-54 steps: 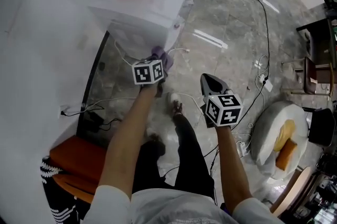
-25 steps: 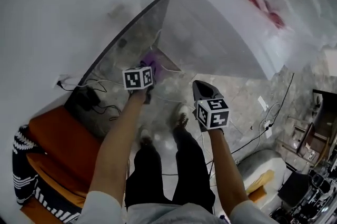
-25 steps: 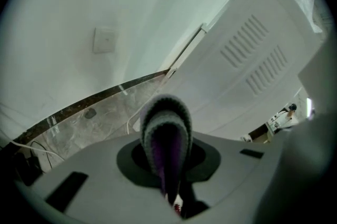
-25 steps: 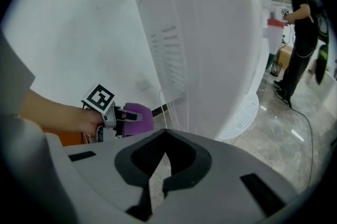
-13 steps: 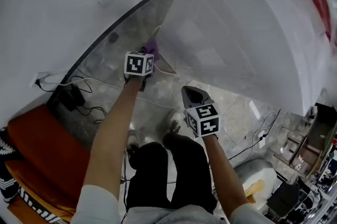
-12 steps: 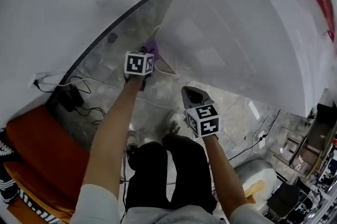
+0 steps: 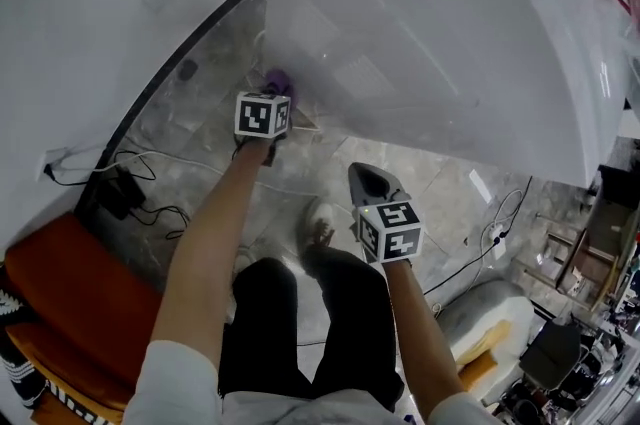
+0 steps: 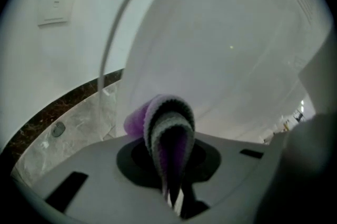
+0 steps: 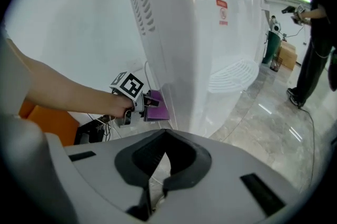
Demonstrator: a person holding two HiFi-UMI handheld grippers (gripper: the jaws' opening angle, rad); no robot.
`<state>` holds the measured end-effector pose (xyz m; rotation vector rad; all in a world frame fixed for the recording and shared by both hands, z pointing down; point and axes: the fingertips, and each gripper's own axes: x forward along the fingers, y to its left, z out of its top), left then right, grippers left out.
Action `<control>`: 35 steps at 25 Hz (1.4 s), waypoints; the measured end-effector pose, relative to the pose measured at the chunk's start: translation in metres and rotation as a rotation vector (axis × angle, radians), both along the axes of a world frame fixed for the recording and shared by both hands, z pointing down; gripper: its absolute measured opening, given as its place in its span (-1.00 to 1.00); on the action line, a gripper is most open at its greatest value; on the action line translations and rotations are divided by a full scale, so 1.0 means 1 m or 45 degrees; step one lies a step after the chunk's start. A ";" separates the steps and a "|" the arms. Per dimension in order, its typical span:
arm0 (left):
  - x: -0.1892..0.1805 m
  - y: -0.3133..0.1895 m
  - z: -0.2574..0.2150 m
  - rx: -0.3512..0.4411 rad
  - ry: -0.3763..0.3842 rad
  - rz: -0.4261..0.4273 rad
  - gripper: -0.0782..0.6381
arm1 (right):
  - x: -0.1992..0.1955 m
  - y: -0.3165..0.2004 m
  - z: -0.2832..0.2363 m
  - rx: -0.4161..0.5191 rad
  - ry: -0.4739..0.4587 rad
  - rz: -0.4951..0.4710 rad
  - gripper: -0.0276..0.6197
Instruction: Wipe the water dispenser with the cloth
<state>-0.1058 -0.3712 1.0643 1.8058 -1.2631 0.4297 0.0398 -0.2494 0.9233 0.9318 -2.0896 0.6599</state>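
The left hand-held gripper (image 7: 271, 94), clamped on the cloth (image 7: 278, 79), meets the water dispenser's (image 7: 450, 23) low edge near the wall (image 7: 100, 13), while the right hand-held gripper (image 7: 368, 183), jaws together, hangs over open floor (image 7: 200, 148).

Grey marbled floor by the wall

The glossy stone floor (image 7: 205, 128) carried the white water dispenser (image 7: 430, 23), which stood close to the wall (image 7: 80, 33). White cables (image 7: 165, 156) trailed over the tiles near a black adapter (image 7: 115, 195) by the dark skirting (image 7: 170, 63). An orange seat (image 7: 65, 278) stood at the left, the person's shoe (image 7: 318, 225) was planted mid-floor, and a white power strip (image 7: 492, 235) lay to the right.
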 end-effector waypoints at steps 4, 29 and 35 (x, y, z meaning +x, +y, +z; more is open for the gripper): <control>0.054 0.026 -0.002 -0.036 0.036 0.111 -0.66 | 0.025 0.017 -0.016 -0.003 0.008 0.065 -0.89; 0.149 0.116 -0.329 0.236 0.395 0.176 -0.66 | 0.138 0.096 -0.274 0.229 -0.032 0.465 -0.89; 0.125 0.165 -0.408 0.248 0.248 0.288 -0.66 | 0.130 0.102 -0.368 0.351 -0.067 0.475 -0.89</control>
